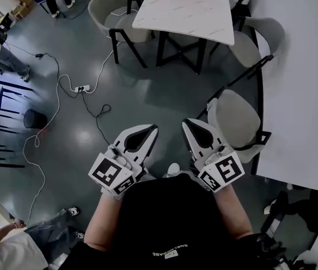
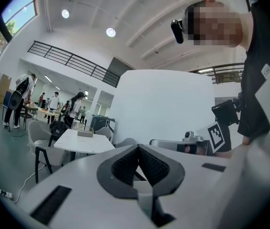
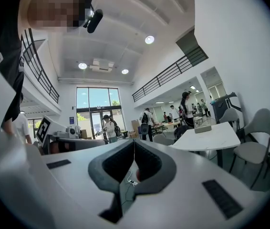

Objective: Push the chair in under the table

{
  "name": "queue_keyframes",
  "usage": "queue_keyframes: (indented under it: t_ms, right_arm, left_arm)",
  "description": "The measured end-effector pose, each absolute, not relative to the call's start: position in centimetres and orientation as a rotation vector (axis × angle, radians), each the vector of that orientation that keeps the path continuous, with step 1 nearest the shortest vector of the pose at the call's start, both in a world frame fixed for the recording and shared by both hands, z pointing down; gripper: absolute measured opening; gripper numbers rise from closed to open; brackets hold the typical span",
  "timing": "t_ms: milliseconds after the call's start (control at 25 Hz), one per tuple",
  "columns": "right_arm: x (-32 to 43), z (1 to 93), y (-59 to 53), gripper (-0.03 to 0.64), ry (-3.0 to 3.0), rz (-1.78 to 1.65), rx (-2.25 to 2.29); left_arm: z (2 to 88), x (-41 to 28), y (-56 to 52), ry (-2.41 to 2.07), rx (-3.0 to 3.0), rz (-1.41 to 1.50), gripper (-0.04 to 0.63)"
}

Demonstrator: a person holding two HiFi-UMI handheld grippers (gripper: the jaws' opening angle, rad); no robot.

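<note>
Left claw [image 1: 152, 128] and right claw [image 1: 186, 121] both pressed together, empty, chair [image 1: 235, 120] beside table [image 1: 299, 94], backrest toward claws

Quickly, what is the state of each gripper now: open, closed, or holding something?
Left gripper: closed, holding nothing.
Right gripper: closed, holding nothing.

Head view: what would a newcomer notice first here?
The left gripper and right gripper sit side by side low in the middle, both shut and empty. Just ahead of the right one, a beige chair stands pulled out from the big white table at the right edge. A white cable snakes over the grey floor at left.
</note>
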State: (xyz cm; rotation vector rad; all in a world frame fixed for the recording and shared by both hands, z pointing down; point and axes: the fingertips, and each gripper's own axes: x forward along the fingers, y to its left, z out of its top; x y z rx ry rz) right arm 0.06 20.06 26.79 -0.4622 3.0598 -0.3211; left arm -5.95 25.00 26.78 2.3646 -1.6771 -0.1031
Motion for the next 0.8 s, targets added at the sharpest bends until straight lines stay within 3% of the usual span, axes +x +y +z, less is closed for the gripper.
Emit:
queue_keyframes:
  t_ms: [360,800]
  right_arm:
    - [4.1,28.5,17.0,0.009,3.041,-0.401,-0.553]
    - [0.8,30.8,11.2,0.009,3.053,-0.433,-0.745]
  left_arm:
    - [28.3,-2.3,22.2,-1.620,2.338,-0.085,0.003]
    - [30.4,-6.9,15.4,-1.476,2.354,-0.130,0.005]
